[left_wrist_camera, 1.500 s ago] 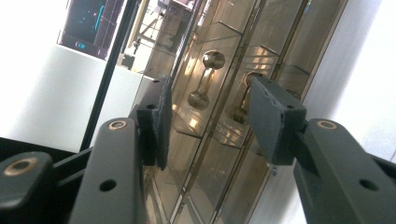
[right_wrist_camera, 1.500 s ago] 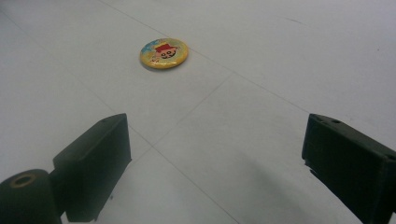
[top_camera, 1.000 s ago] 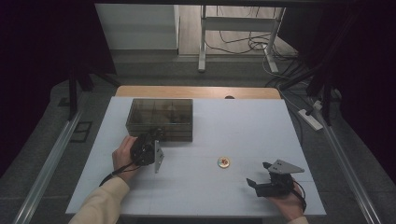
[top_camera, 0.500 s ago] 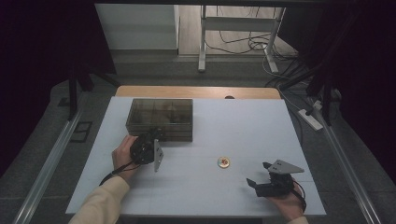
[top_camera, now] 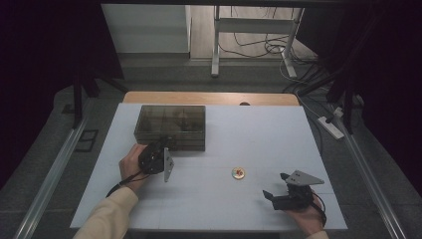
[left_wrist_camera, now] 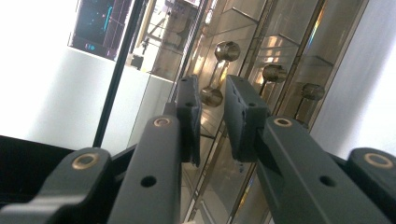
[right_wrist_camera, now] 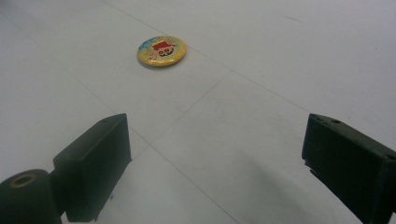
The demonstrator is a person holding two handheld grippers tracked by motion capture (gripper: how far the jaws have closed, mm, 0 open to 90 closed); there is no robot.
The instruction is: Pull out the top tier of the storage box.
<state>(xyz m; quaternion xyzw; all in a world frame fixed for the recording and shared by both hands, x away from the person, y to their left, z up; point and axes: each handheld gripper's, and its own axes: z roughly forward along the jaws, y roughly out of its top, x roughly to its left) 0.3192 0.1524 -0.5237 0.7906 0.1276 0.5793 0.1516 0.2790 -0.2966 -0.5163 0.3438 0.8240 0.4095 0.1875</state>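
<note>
A smoked see-through box [top_camera: 171,124] with small metal parts inside stands at the table's back left. My left gripper [top_camera: 166,143] is rolled on its side against the box's front edge. In the left gripper view the box wall [left_wrist_camera: 280,56] is right in front of the left gripper [left_wrist_camera: 212,93]. Its jaws have just been closing and stand a narrow gap apart, with nothing clearly pinched. A small round yellow badge [top_camera: 238,173] lies flat mid-table. My right gripper [top_camera: 275,185] rests open near the front right. The badge [right_wrist_camera: 161,51] lies ahead of the right gripper [right_wrist_camera: 219,140], apart from it.
The white table top [top_camera: 259,129] ends in a wooden strip [top_camera: 209,98] at the back. Metal rails run along the floor on both sides. Cables and a stand's legs lie on the floor beyond the table.
</note>
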